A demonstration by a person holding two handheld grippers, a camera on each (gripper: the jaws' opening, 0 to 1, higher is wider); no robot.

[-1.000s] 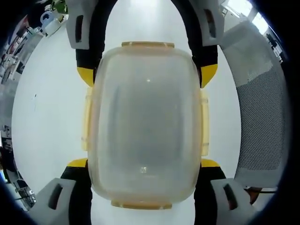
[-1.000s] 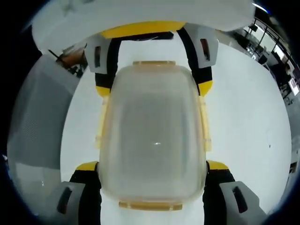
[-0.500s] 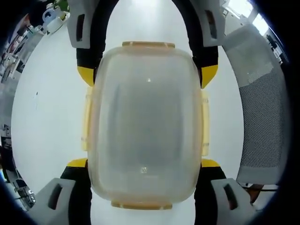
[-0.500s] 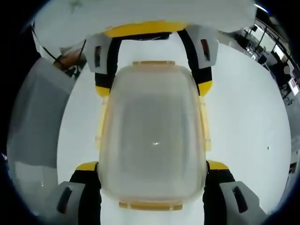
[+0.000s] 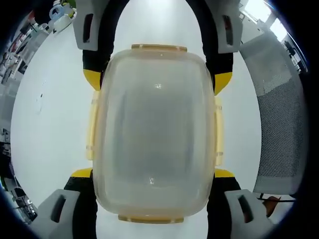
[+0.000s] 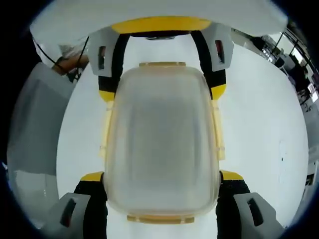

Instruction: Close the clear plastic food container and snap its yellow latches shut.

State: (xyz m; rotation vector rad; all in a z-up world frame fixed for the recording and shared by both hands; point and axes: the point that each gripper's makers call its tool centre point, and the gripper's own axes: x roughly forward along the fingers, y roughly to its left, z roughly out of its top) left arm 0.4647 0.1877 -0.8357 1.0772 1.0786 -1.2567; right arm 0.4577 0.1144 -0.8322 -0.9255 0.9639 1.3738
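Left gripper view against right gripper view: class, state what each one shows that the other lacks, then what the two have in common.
Left gripper view alone: a grey mesh chair back and cluttered shelves. Right gripper view alone: a person's hand with a cable by a grey panel, and a yellow bar on the facing gripper. Shared: the clear container with yellow latches on a white table, gripped at both ends.

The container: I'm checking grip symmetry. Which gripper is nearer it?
Neither: the left gripper straddles one end of the container, the right gripper the opposite end.
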